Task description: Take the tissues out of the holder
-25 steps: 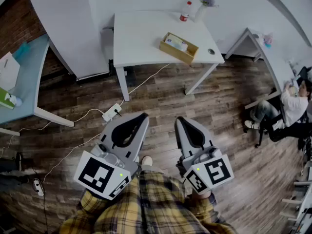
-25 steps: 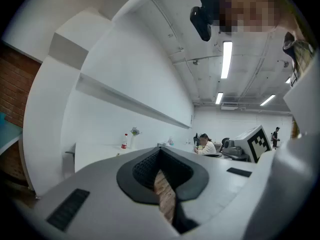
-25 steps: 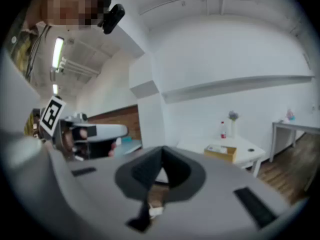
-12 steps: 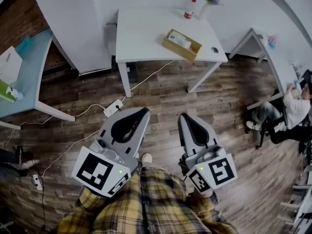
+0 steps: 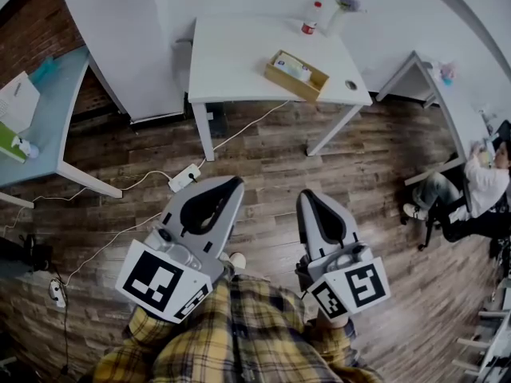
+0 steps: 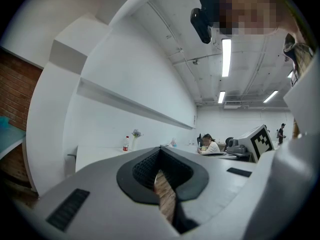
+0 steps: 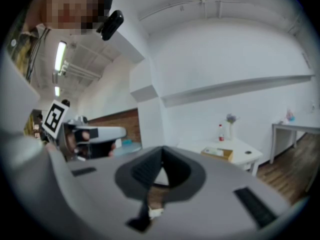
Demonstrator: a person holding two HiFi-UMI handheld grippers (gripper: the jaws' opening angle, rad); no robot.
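A wooden tissue holder with a pack of tissues in it sits on the white table, far ahead across the wood floor. My left gripper and right gripper are held low in front of me, well short of the table. Both are shut with nothing between their jaws. The right gripper view shows the holder small on the table beyond the closed jaw tips. In the left gripper view, the jaw tips meet and the holder is hidden.
A red-capped bottle and a vase of flowers stand at the table's back edge. A power strip and cables lie on the floor before the table. A blue-grey table stands left. A seated person is at the right.
My right gripper has drifted a little to the right in the head view. The left gripper has stayed put. Both remain shut and empty.
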